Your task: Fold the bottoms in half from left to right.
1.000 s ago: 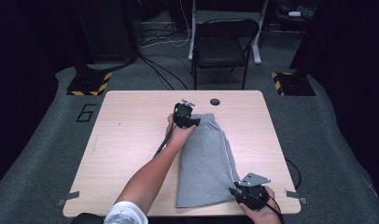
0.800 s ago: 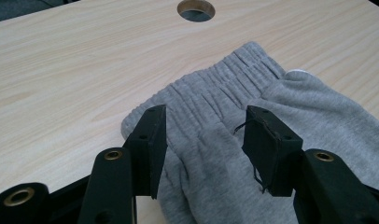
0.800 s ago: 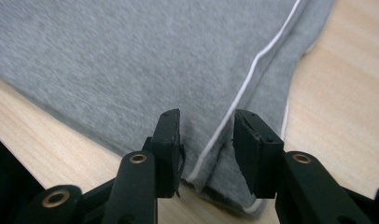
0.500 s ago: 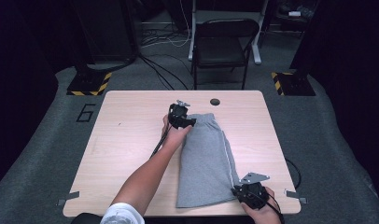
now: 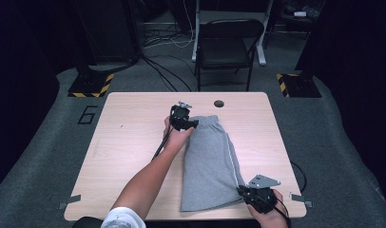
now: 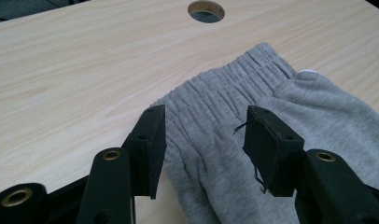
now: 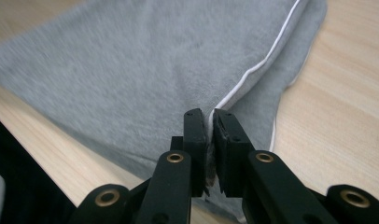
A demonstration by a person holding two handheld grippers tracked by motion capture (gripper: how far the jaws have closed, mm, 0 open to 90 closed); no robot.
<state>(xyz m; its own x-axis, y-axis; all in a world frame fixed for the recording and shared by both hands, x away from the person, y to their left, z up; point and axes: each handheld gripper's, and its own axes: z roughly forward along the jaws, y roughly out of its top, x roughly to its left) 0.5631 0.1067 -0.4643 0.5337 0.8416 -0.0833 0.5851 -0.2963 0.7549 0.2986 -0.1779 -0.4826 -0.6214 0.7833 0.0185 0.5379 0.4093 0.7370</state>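
Shorts (image 5: 211,161) lie flat on the table (image 5: 129,142), already folded in half lengthwise. At the near hem the right gripper (image 7: 209,122) has just closed, its jaws pinching the cloth beside the white piping (image 7: 260,63). Farther off, the left gripper (image 6: 204,133) straddles the waistband (image 6: 225,86), jaws spread, pressing nothing. Judging by this, the left grip and the next fold remain.

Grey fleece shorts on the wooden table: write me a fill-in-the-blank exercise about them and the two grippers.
1. The right gripper is ____ on the hem of the grey fleece shorts.
2. The left gripper hangs open over the shorts' ____ end.
3. A thin ____ stripe runs down the shorts' side seam.
4. The light wooden table has a round ____ near its far edge.

Missing words: shut; waistband; white; hole
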